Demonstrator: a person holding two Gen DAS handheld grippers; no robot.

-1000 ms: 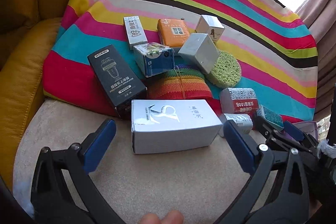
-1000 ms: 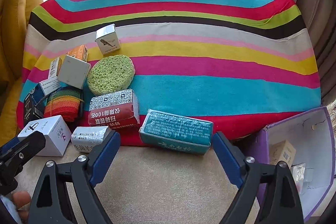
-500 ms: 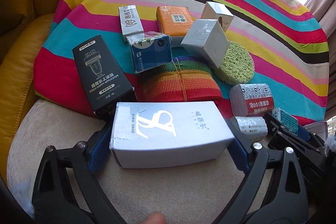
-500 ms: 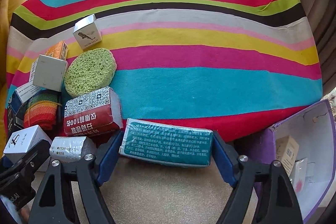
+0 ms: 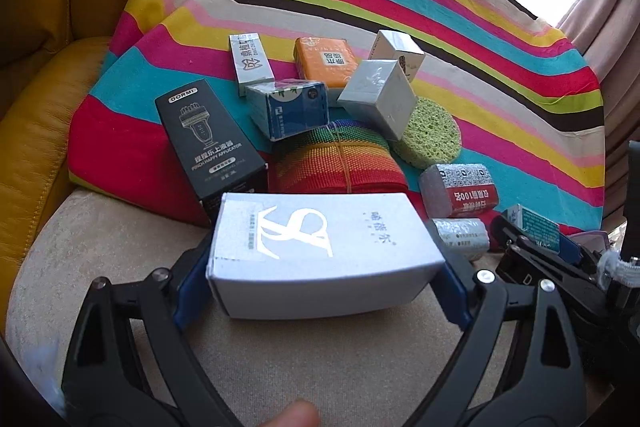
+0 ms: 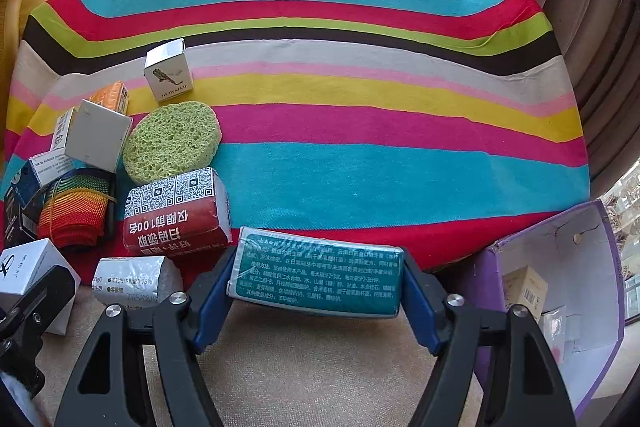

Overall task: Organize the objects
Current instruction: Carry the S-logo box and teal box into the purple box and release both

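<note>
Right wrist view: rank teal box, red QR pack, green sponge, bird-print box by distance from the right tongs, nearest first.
1. teal box: between the right tongs, pads on its ends.
2. red QR pack: just behind, left.
3. green sponge: farther back, left.
4. bird-print box: farthest, on the pale stripe.

Nine printed cardboard boxes (image 5: 324,251) and wrapped packets (image 6: 316,281), one round green sponge (image 6: 172,143), one rainbow-striped woven roll (image 5: 336,163), one open purple box (image 6: 576,307) near right.
</note>
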